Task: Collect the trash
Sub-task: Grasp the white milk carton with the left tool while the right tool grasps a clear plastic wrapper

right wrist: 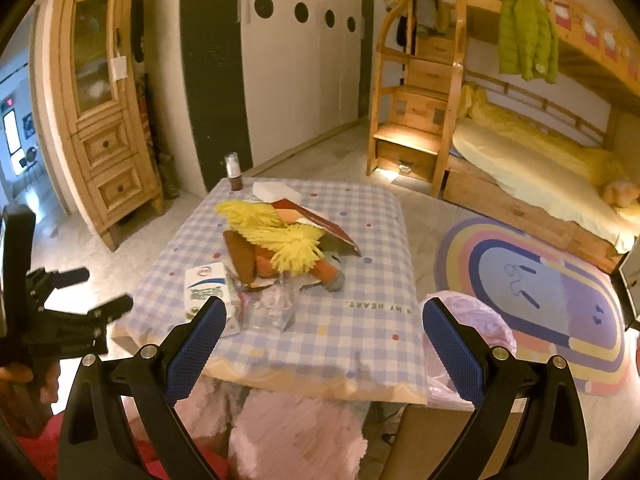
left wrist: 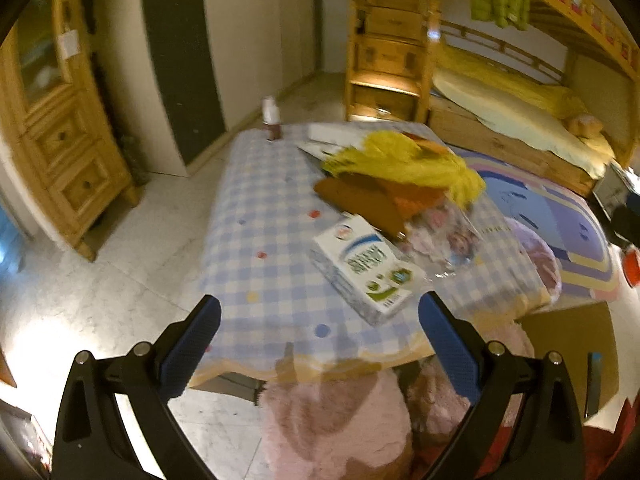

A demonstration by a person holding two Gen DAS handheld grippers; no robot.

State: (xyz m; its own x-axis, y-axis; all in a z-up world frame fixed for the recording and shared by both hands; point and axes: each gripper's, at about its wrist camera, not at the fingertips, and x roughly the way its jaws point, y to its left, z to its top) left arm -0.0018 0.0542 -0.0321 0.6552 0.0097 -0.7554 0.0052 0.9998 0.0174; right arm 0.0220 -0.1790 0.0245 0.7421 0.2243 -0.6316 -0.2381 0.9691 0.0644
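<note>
While both tongs hang spread wide and empty, litter lies on a checked desk (right wrist: 360,216).
Left tongs (left wrist: 320,344) and right tongs (right wrist: 324,344) face a milk carton (left wrist: 364,268) by the near edge.

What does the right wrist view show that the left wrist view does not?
Only the right wrist view shows the left tongs from outside, the pink bag beside the table, and the doorway. Only the left wrist view shows a red object at its right edge. Both show the checked tablecloth, milk carton, yellow tassels, small bottle and bunk bed.
</note>
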